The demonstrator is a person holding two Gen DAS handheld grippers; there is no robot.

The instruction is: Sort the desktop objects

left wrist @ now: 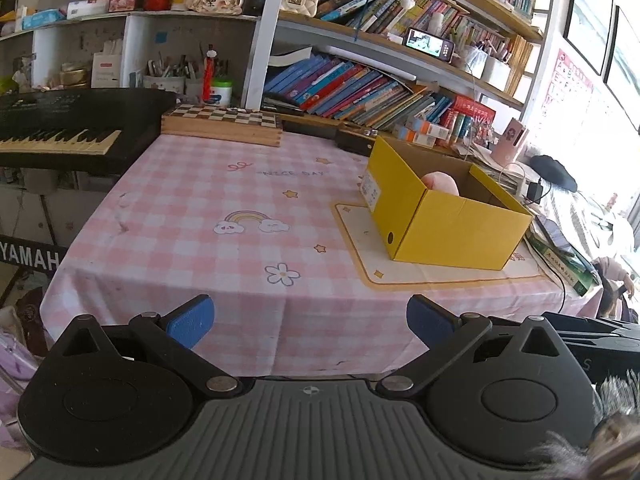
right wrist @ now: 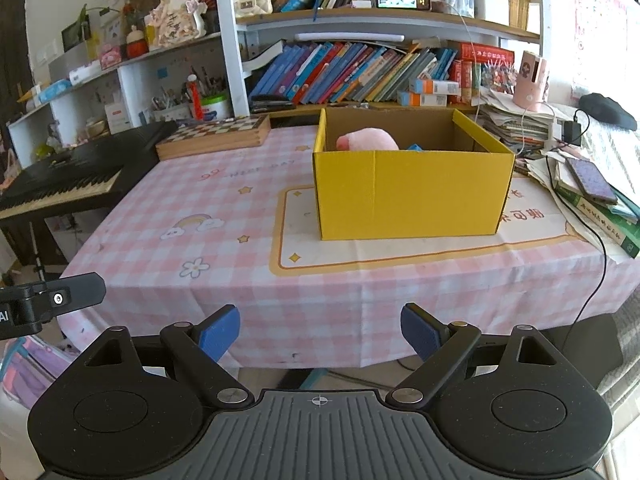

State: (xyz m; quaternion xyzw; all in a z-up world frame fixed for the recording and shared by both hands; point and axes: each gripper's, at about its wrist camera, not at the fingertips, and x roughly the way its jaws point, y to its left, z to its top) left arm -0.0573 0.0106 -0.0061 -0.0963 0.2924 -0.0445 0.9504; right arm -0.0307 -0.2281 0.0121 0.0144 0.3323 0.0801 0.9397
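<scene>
Since nothing loose shows on the checked cloth of the table (left wrist: 224,200), I judge the sorting to be at or near its end. Working from the left: the keyboard (left wrist: 68,128) and the chessboard box (left wrist: 224,122) sit at the far edge, and I take them for fixtures, not things to sort. My left gripper (left wrist: 310,322) hangs off the near table edge with its blue fingers (left wrist: 190,322) spread wide and holding nothing. Further right, the yellow box (right wrist: 412,192) stands on the cream mat (right wrist: 400,254), and inside it I see a pink plush toy (right wrist: 368,139) with a scrap of something blue (right wrist: 416,147) just beside it; the box wall hides the rest. My right gripper (right wrist: 320,334) also sits back from the table, its fingers parted and empty. The piled books and papers (right wrist: 592,200) at the far right may be left alone; I cannot tell.
</scene>
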